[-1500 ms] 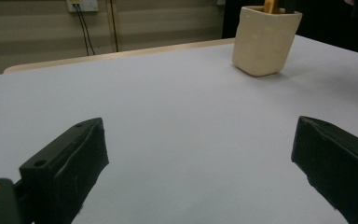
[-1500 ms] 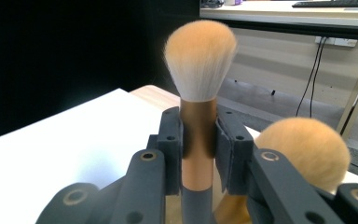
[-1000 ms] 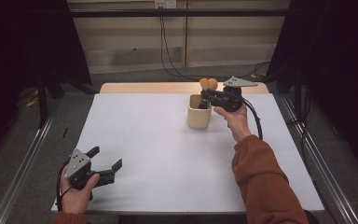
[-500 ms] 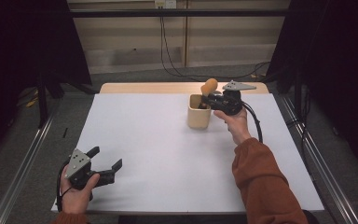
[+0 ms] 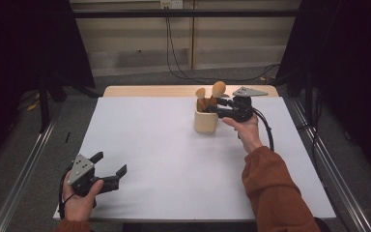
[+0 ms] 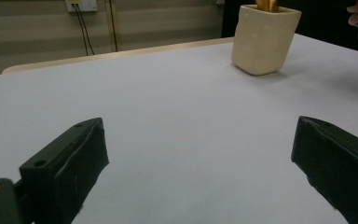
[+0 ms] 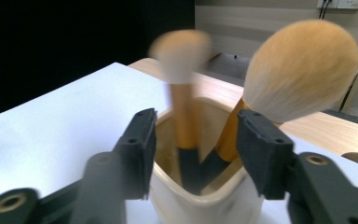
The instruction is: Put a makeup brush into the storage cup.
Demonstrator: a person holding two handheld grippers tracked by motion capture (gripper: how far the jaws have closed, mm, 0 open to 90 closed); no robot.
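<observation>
Cup [image 5: 206, 122] w/ 2 brushes [image 5: 218, 90] at table's 1 o'clock | R gripper [image 5: 214, 107] over cup rim, jaws spread, gripping nothing | L gripper [image 5: 110, 167] at 7 o'clock, spread, idle | status: both brushes in cup, looks near done; R yet to pull clear

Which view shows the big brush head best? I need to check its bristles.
The right gripper view: the big brush head is close and sharp. The high view shows it small, above the cup; the left gripper view crops it.
</observation>
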